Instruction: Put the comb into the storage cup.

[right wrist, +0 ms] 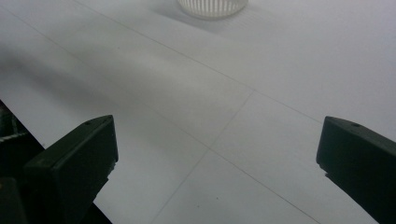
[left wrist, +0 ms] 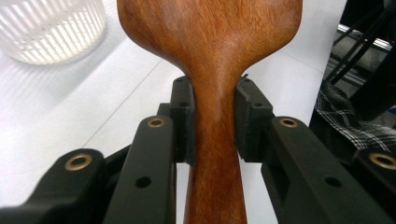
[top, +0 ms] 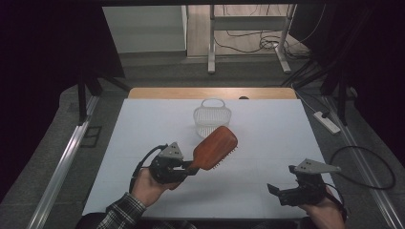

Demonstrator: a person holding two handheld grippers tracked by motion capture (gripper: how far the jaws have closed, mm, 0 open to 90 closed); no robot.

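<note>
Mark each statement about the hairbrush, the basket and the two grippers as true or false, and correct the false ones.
1. The left gripper grips the wooden hairbrush by its handle. True.
2. The hairbrush lies inside the white basket. False: it is held up in front of the basket, outside it.
3. The right gripper holds nothing, its fingers wide apart. True.
4. The basket stands at the table's near edge. False: it stands toward the far edge.
</note>
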